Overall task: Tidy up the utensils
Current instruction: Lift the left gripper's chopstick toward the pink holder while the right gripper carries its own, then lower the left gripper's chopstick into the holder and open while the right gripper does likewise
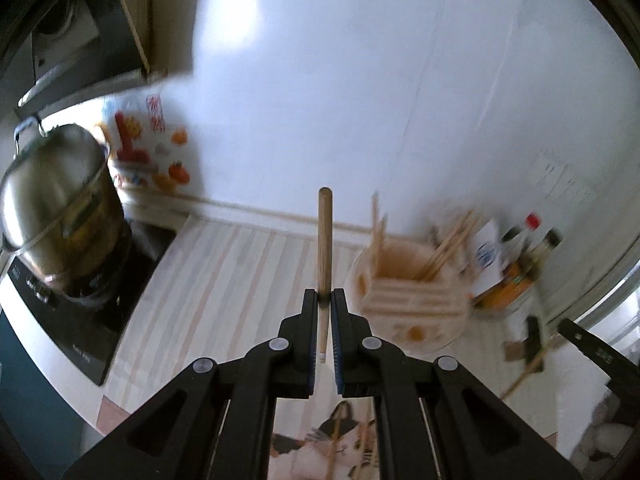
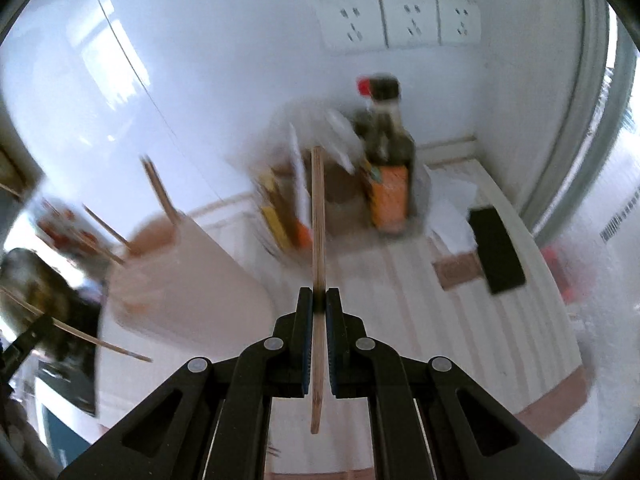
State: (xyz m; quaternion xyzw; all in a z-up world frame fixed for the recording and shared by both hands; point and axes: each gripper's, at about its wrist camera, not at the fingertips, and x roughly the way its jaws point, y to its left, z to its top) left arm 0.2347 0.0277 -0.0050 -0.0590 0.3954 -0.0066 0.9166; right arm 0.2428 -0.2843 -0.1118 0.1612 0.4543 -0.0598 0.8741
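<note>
**Carrying one stick in each gripper above the counter**

Holding a round wooden stick (image 1: 325, 240), the left gripper (image 1: 327, 300) has its jaws clenched on it low on the shaft, so most of the length stands up past the fingertips. The right gripper (image 2: 319, 300) is likewise clamped on a thinner, flatter chopstick (image 2: 318, 216), which runs on back between the jaws.

Both sticks are off the counter (image 1: 224, 272). The holder (image 1: 404, 280) sits near the back edge by the wall, chopsticks leaning in it. Bottles (image 2: 386, 160) crowd the back right corner; a steel pot (image 1: 60, 200) stands on the stove at the left edge.

Risks, as judged:
- Smooth wood pinched at one narrow point may pivot or slip through the pads if swung.
- A long free end could clip the leaning chopsticks or the bottles on approach.
- The holder looks light and might tip if nudged.

Materials: pale bare wood sticks; slatted holder; striped matte counter; glossy white wall.
</note>
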